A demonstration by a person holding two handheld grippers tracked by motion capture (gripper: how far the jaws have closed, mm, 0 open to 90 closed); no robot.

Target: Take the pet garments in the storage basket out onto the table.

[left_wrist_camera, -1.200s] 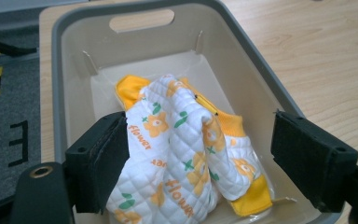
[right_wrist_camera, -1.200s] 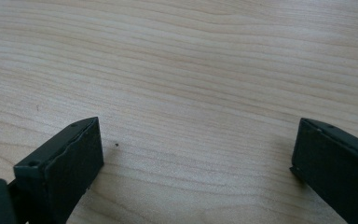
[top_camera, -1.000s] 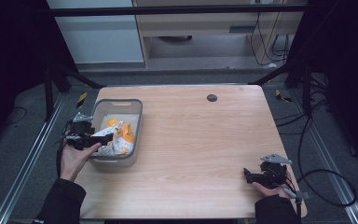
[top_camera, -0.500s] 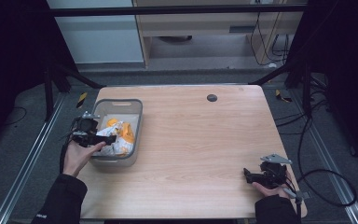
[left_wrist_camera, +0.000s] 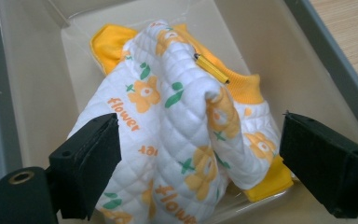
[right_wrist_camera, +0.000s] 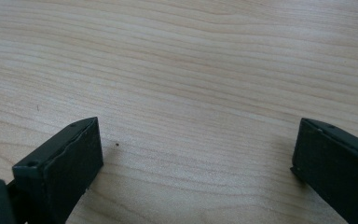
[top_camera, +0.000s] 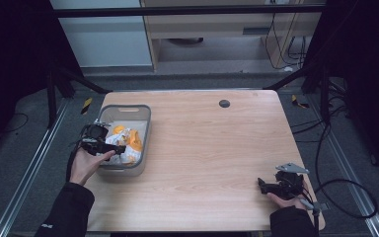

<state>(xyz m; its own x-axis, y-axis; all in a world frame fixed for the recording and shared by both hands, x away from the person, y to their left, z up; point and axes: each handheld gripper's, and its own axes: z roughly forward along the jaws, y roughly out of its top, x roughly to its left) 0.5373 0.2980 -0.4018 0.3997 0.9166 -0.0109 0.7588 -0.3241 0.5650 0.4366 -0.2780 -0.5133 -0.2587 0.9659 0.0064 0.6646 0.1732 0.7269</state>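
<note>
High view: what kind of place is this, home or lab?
Likely a lab recording rig: a bare wooden table inside a dark metal frame, loose cables on the floor, and one grey bin holding a quilted flower-print garment.

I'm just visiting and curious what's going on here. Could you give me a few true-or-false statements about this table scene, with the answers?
1. The flowered quilted garment lies inside the grey bin. True.
2. The left claw is clamped shut on the garment. False: its jaws stand wide apart, having just been opening, pads off the cloth.
3. The right claw holds a garment. False: it is open above bare wooden table.
4. The bin sits at the table's left side. True.
</note>
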